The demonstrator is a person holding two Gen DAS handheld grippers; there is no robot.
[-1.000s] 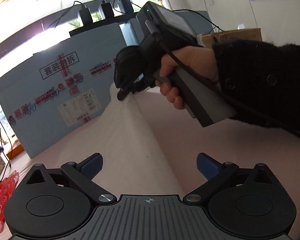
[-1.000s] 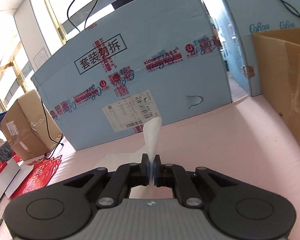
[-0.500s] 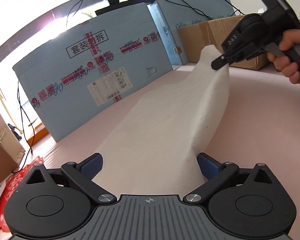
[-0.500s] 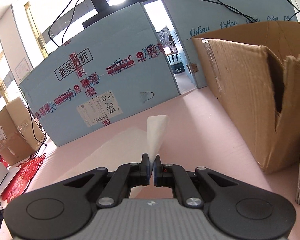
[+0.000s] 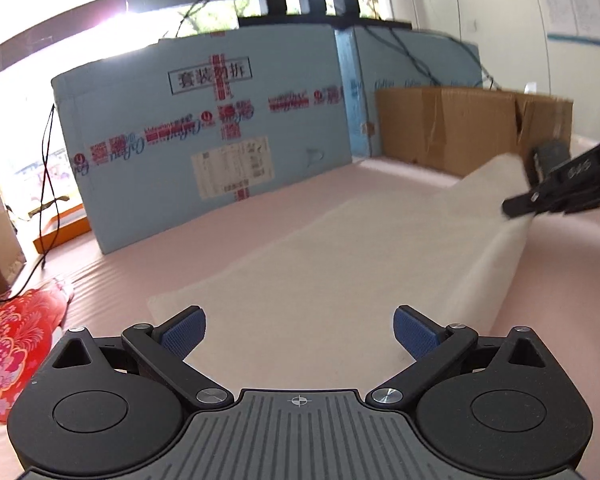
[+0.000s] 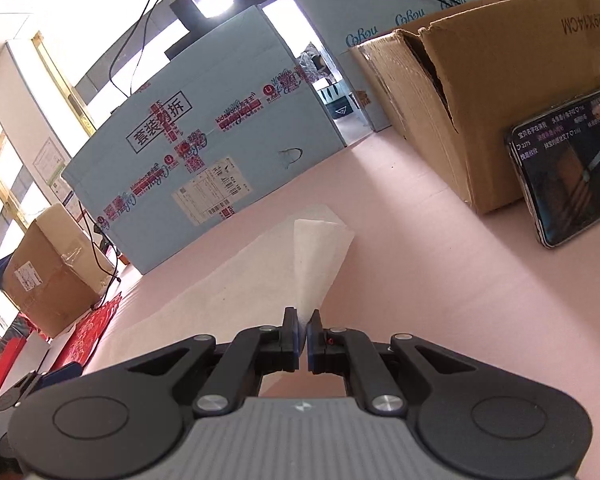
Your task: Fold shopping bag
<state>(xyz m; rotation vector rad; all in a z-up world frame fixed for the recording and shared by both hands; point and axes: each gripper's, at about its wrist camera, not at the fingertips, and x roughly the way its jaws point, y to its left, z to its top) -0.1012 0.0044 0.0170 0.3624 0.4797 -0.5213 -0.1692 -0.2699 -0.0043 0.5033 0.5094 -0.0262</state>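
Two grippers over the white shopping bag.
Right gripper pinched a lifted corner; left gripper stood spread, empty.

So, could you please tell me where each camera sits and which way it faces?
Left wrist: on the left hand-held gripper, open, looking along the white bag toward the blue box; right hand-held gripper at the right edge.
Right wrist: on the right hand-held gripper, shut on the bag's corner; phone at right.
Shared: bag, blue box, brown carton.
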